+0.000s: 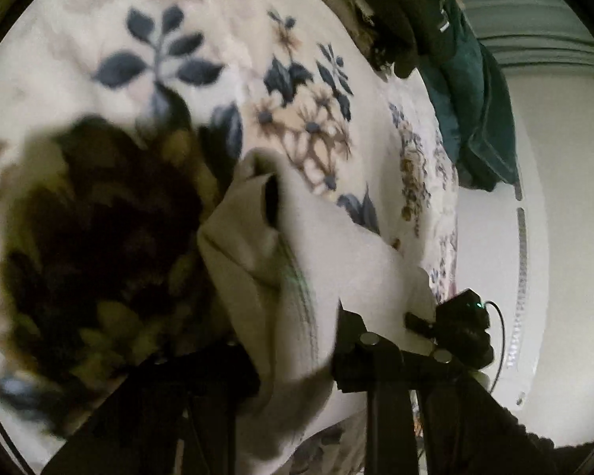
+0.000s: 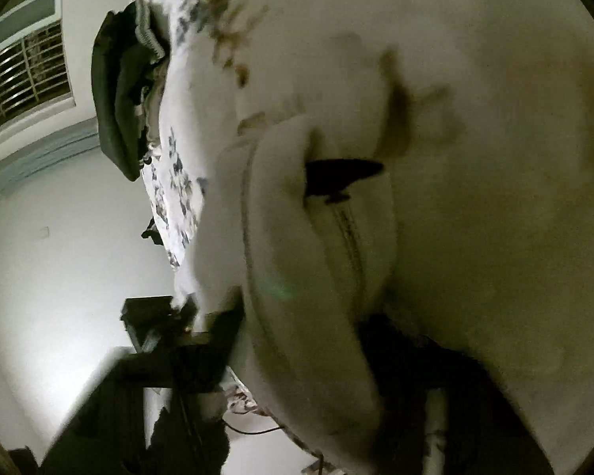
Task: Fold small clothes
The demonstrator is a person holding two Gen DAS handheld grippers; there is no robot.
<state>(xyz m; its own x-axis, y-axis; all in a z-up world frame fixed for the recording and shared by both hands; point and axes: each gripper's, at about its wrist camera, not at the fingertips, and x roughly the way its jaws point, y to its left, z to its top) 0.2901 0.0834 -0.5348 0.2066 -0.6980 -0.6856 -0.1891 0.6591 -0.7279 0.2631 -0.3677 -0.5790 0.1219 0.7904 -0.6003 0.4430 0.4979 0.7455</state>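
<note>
A small white garment (image 1: 297, 261) hangs bunched between my left gripper's jaws over a floral bedspread (image 1: 217, 59). My left gripper (image 1: 297, 340) is shut on the garment; its fingertips are buried in the cloth. In the right wrist view the same white garment (image 2: 305, 269) fills the middle, folded over my right gripper (image 2: 297, 316), which is shut on it. A dark finger (image 2: 340, 176) of the other gripper pokes out of the fabric. The view is blurred.
A dark green cloth (image 1: 475, 111) and dark clothes (image 1: 384, 12) lie at the far edge of the bed. A dark clothes pile (image 2: 118, 99) shows at the bed edge, with a barred window (image 2: 23, 75) and white wall beyond.
</note>
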